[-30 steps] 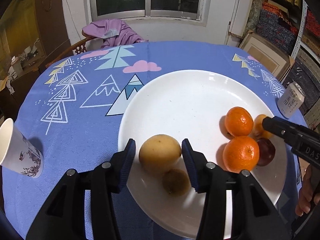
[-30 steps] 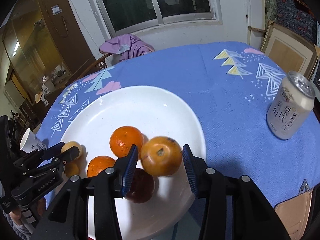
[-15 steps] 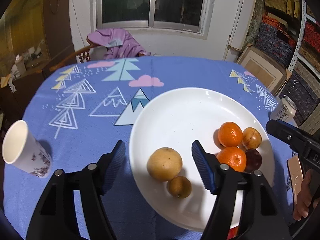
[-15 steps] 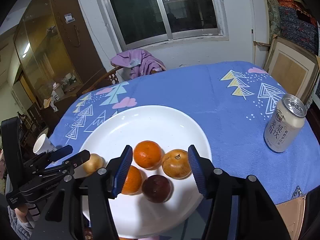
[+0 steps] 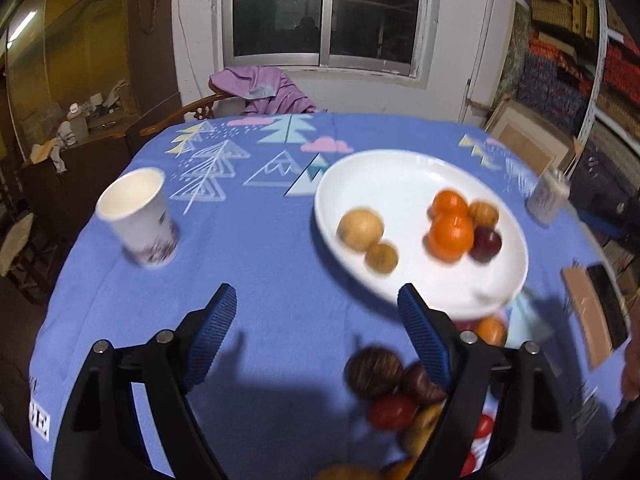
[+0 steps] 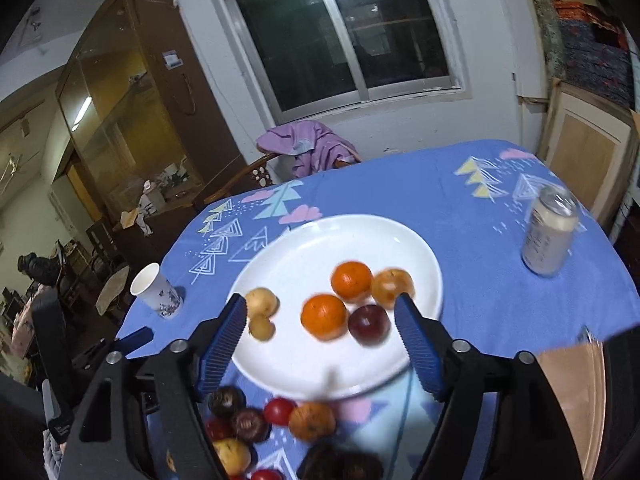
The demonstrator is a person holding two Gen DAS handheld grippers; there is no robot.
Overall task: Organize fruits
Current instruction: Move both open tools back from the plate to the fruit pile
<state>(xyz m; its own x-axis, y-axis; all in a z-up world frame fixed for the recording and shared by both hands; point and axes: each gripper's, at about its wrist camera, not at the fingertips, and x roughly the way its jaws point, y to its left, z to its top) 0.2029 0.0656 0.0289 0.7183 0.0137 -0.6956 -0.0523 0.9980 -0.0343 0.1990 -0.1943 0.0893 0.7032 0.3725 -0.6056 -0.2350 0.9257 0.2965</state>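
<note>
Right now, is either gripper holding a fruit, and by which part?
Nothing is held. The left gripper and the right gripper have just been opening and are empty; the fruits lie on the white plate.

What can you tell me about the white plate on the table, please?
The white plate is round, wide and shallow, glossy like glazed ceramic, and lies flat on the blue patterned tablecloth. It carries six fruits in two groups: two yellowish ones at the left, and two oranges, a brownish-orange fruit and a dark red one at the right. No gripper touches it.
</note>
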